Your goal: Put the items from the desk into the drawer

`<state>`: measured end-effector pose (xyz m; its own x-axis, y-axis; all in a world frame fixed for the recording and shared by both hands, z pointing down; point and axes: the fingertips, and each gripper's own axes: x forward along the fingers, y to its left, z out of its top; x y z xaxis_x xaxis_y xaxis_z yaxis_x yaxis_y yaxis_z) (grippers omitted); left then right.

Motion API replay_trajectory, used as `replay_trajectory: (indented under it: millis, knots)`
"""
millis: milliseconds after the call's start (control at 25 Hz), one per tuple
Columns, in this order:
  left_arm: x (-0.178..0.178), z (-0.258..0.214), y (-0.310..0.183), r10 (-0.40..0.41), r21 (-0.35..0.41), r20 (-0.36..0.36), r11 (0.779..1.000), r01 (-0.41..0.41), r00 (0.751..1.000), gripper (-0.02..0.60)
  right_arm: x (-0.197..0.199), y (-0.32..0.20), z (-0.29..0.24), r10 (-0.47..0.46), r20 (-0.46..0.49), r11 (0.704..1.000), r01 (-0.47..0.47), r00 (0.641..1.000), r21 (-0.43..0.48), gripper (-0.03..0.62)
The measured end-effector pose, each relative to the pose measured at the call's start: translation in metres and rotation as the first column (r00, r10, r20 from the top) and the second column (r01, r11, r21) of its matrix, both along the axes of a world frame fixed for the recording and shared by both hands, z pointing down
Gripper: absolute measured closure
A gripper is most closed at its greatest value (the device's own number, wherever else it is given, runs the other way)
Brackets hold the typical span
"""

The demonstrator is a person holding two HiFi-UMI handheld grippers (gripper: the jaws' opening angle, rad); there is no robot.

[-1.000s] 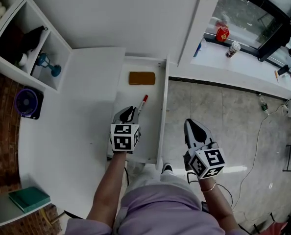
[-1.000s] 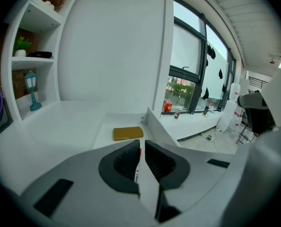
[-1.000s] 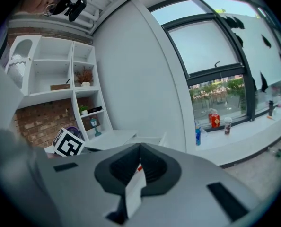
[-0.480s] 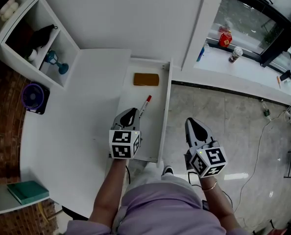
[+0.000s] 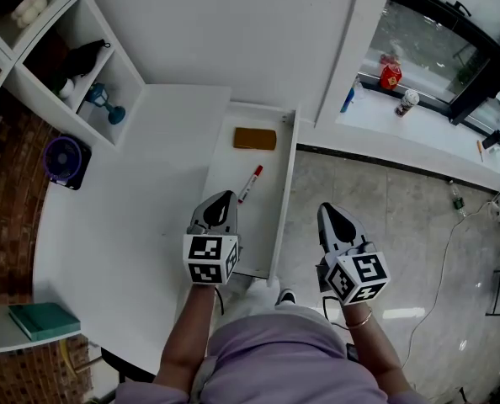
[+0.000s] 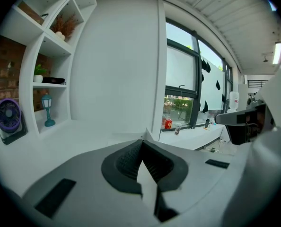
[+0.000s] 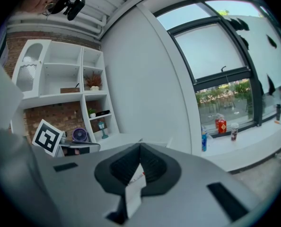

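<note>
**Two items in the drawer, both pairs of jaws closed and empty**

The drawer (image 5: 263, 225) stands pulled out from the white counter (image 5: 132, 217). A brown block (image 5: 255, 138) lies at its far end and a red-capped marker (image 5: 250, 183) lies mid-way along it, the two well apart.

The left gripper (image 5: 219, 204) hangs over the near end of the drawer, just short of the marker. Its jaws have just been closing and now meet at the tips with nothing between them. The right gripper (image 5: 332, 219) is out over the floor beside the drawer's right wall, jaws likewise together and empty.

This looks like the gap after a drop-off, with the left gripper free for another pick.

A purple fan (image 5: 65, 160) stands at the counter's left edge, and a green book (image 5: 44, 321) lies on a lower ledge. If either counts as a desk item, the left jaws must part and reach well to the left. Otherwise the drawer front needs a push.
</note>
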<state>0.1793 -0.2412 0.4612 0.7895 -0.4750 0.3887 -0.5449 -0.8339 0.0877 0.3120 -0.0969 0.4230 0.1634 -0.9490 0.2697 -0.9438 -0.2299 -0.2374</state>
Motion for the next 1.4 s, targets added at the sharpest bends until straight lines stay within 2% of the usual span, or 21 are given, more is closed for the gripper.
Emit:
replay_trajectory:
  millis: [600,1400]
  knots:
    - [-0.018,-0.024,0.001,-0.059,0.027,-0.060,0.998,0.061,0.996,0.581,-0.001,0.001,-0.003,-0.025,-0.005,1.000,0.025,1.000,0.000,0.591]
    - [-0.025,-0.026,-0.003,-0.086,0.030,-0.060,0.996,0.088,0.995,0.581,-0.003,-0.007,-0.002,-0.061,-0.009,0.998,0.061,0.998,-0.005,0.591]
